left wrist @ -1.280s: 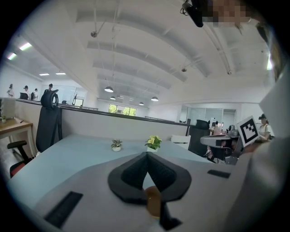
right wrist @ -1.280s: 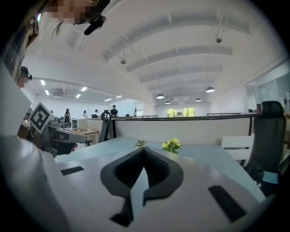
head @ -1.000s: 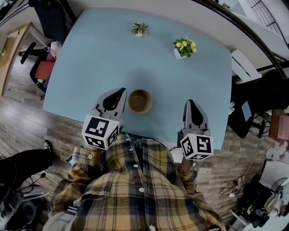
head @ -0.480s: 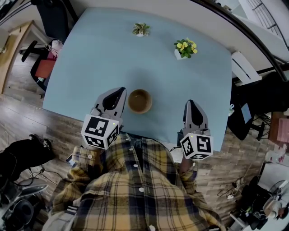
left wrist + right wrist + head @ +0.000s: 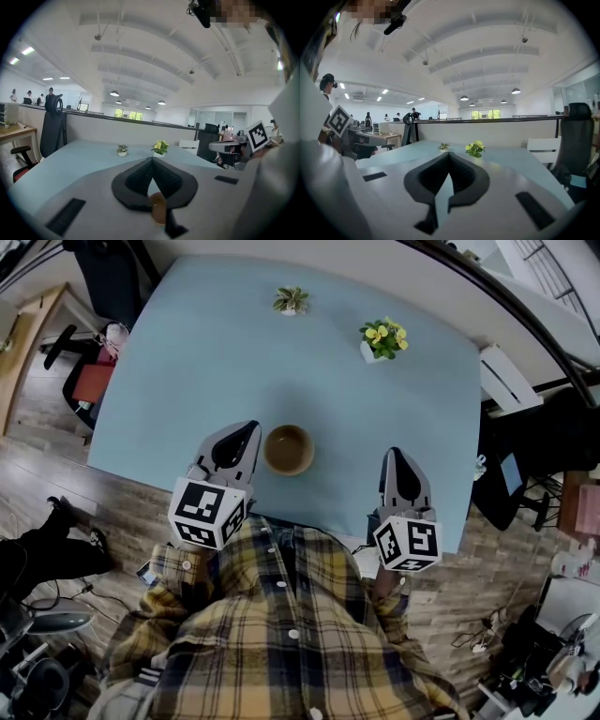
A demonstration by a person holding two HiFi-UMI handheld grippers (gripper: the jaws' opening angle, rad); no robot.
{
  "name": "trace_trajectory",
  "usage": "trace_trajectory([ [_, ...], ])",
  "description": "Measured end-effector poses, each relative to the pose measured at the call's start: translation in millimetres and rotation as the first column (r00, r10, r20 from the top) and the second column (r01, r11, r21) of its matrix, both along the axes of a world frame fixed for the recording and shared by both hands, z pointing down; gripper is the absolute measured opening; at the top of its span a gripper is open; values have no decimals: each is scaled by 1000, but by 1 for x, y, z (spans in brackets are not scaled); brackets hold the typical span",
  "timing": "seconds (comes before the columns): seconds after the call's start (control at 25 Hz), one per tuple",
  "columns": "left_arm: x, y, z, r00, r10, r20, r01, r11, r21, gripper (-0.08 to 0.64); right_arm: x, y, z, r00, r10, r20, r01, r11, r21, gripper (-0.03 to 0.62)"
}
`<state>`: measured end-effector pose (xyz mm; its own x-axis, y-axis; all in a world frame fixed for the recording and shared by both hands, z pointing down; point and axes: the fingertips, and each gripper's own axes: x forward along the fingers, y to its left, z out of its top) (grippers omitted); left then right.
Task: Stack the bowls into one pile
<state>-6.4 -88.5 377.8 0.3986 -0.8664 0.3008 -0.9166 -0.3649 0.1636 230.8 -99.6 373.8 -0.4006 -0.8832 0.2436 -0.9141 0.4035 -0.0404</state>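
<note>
At the far left we see an office chair (image 5: 80, 371) on the wood floor, beside the pale blue worktop (image 5: 206, 352). Over the worktop's near edge our left gripper (image 5: 249, 430) hovers with its fingers (image 5: 135, 180) pressed together at the tips and nothing between them. Just to the right of those tips sits the brown bowl (image 5: 289, 449), upright on the worktop near its front edge. We cannot tell whether the gripper touches it. From above it shows as a single round rim, and we cannot make out how many bowls are nested inside it. Across the worktop, by the far edge, stands a small green plant (image 5: 291, 301), and further right a pot of yellow flowers (image 5: 383, 337). Our right gripper (image 5: 395, 454) points over the near edge too, well apart from the bowl. Its fingers (image 5: 429, 178) are closed tip to tip and empty. Below, our plaid shirt (image 5: 281, 634) fills the space between the two marker cubes.
</note>
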Motion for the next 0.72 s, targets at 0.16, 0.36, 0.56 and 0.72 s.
trace_trajectory([
  [0.16,1,-2,1,1000,-3,1,3,1000,-1,-9,0,-3,1,1000,-6,-1,6,1000,-1,2],
  [0.36,-1,-3,2,1000,-12,1,12,1000,-1,-9,-2,-6,3,1000,-12,-3,12,1000,-4,2],
  [0.56,-3,-4,1,1000,-19,2,19,1000,0,-9,-5,-7,3,1000,-22,1,22,1000,-5,2],
  [0.72,-4,-4,1,1000,-21,2,21,1000,-2,-9,-7,-8,3,1000,-25,1,25,1000,-7,2],
])
